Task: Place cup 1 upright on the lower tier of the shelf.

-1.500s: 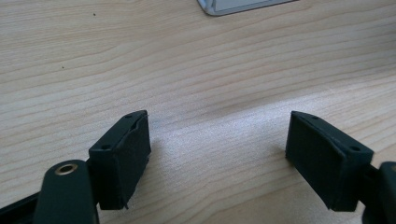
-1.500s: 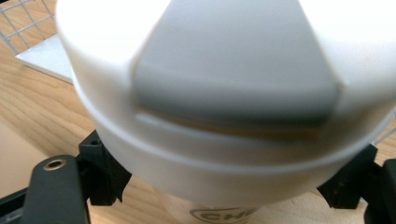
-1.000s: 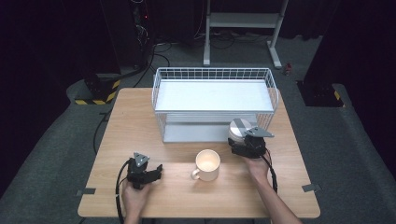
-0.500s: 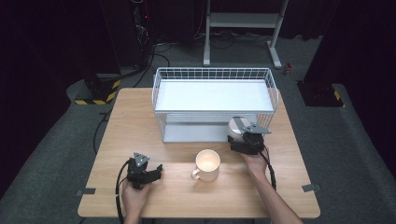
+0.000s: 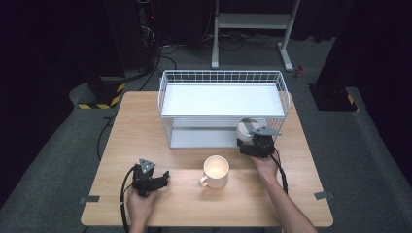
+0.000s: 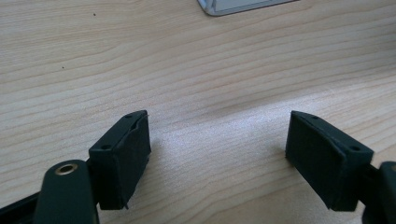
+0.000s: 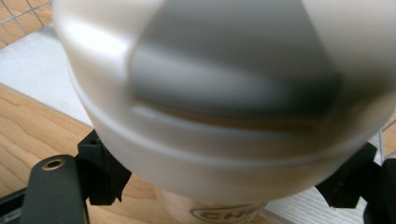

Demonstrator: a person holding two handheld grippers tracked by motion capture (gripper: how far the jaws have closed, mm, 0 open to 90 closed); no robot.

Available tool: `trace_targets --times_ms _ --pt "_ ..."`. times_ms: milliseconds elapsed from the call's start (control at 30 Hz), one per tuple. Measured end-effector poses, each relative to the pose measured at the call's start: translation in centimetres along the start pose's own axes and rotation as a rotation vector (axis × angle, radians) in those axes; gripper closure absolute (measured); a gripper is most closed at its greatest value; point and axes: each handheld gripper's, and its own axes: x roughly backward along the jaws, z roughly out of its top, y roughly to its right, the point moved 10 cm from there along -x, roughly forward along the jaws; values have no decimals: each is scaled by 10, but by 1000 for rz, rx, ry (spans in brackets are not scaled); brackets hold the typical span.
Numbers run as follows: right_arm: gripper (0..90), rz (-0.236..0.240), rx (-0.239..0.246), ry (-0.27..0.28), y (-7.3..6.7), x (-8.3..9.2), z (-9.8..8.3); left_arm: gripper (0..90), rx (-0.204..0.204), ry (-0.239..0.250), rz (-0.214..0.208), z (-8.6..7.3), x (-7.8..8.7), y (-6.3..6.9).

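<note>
Right gripper (image 5: pixel 254 143), held in the person's right hand (image 5: pixel 266 165) at the right of the wooden table (image 5: pixel 136 121), just in front of the white wire basket (image 5: pixel 222 107). Its jaws are clamped on either side of a white lidded cup (image 5: pixel 244 130); in the right gripper view the cup (image 7: pixel 224 102) stands very close to the lens, blurred, with the two black jaws pressed against its lower wall and part of a printed logo visible on its body below the lid. A grey area on the lid top is too blurred to identify. The grey three-cornered plate sits on top of this gripper in the high view.

Left gripper (image 5: pixel 151 180), held in the person's left hand (image 5: pixel 141 203) near the front left of the table. Its jaws stand wide apart with nothing between them; the left gripper view shows bare wood grain (image 6: pixel 196 84) in the gap, with a corner of a pale flat object (image 6: pixel 243 5) at the upper edge.

A cream mug (image 5: pixel 215 171) stands upright on the table between the two grippers, handle toward the front left, apart from both. The basket rests on the far half of the table, holding a white tray or liner.
</note>
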Motion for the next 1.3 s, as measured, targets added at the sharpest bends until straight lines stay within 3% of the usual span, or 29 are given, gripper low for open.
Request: trace_targets --times_ms 167,600,767,833,900,1067,1167,1300 --pt "189 -5 -16 9 2 -3 2 222 -3 1 2 0 0 0" --pt "188 -30 4 43 6 -9 4 247 13 8 7 0 0 0" --pt "178 -22 2 32 7 -8 3 246 10 7 7 0 0 0" --pt "122 -27 -31 14 8 -7 1 246 12 7 6 0 0 0" --pt "112 -29 -29 8 9 -6 0 246 12 7 7 0 0 0" --pt "112 -30 -37 -2 9 -3 -2 244 12 7 5 0 0 0" --pt "131 -30 -15 -22 8 0 -5 244 12 7 5 0 0 0" --pt "175 -28 -32 -32 7 4 -10 244 10 6 6 0 0 0"
